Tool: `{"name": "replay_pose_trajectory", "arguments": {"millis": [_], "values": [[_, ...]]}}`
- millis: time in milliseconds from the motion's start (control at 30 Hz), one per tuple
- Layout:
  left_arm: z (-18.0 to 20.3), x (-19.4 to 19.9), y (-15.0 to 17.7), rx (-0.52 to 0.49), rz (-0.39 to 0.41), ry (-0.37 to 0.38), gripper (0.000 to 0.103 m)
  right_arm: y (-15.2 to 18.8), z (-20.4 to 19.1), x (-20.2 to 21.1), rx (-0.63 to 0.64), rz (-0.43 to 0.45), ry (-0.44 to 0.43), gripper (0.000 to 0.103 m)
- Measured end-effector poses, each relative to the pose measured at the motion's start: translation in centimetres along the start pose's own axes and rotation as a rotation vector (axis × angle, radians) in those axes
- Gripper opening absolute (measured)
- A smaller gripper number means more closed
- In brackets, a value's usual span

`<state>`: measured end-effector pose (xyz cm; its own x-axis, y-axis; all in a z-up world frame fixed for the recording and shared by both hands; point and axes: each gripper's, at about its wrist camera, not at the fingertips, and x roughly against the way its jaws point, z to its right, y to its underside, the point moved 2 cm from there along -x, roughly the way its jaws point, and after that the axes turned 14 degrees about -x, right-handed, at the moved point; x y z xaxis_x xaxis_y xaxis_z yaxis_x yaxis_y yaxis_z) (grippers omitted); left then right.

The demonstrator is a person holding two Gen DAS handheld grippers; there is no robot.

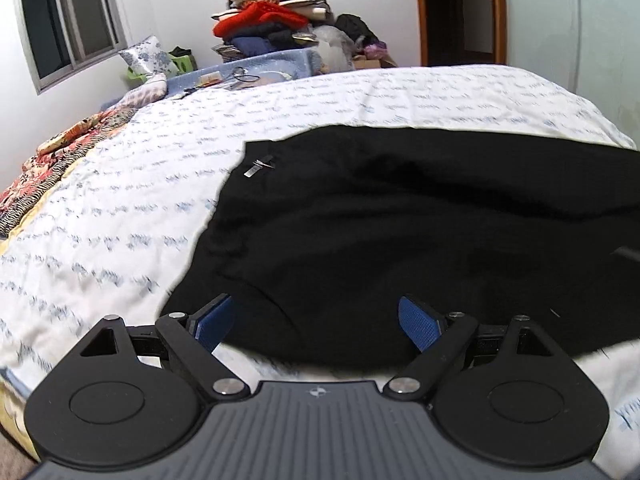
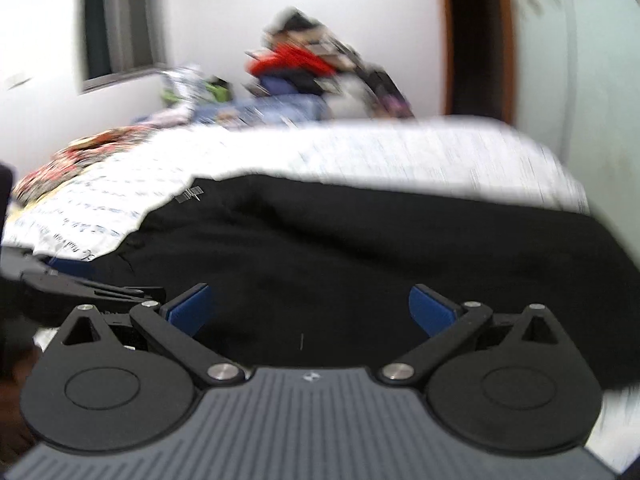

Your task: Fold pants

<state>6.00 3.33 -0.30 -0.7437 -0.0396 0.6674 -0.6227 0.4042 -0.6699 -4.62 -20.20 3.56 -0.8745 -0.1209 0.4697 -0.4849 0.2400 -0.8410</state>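
Black pants lie spread on the white patterned bedsheet, waistband corner with a small silver tag at the far left. My left gripper is open and empty just above the near edge of the pants. My right gripper is open and empty over the pants near their front edge. The right wrist view is blurred. The left gripper's body shows at the left of the right wrist view, beside the pants' left edge.
A pile of clothes and a blue tray stand at the far side of the bed. A floral blanket lies at the left. A window is at the left, a dark doorway at the right.
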Motion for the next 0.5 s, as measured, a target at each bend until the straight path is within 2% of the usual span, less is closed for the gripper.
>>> {"name": "replay_pose_trajectory", "arguments": {"millis": [100,233,367,500], "values": [[-2.2,-1.6,-1.2,-0.007,0.007,-0.001,0.090,-2.2,-0.3,-1.3,0.121,0.037,-0.019,0.103],[-4.8,-4.2,-3.2,-0.032,0.027,0.005,0.089,-4.9,0.3,-4.4,0.201,0.022,-0.035,0.103],[-7.0,-7.3,-5.5,-0.075,0.058,-0.028,0.090,-7.6,1.8,-9.8,0.251,-0.038,0.027,0.103],[-9.4,-11.3,-7.7,-0.082,0.060,0.033,0.090,-9.9,3.6,-15.5,0.244,-0.118,0.018,0.103]]}}
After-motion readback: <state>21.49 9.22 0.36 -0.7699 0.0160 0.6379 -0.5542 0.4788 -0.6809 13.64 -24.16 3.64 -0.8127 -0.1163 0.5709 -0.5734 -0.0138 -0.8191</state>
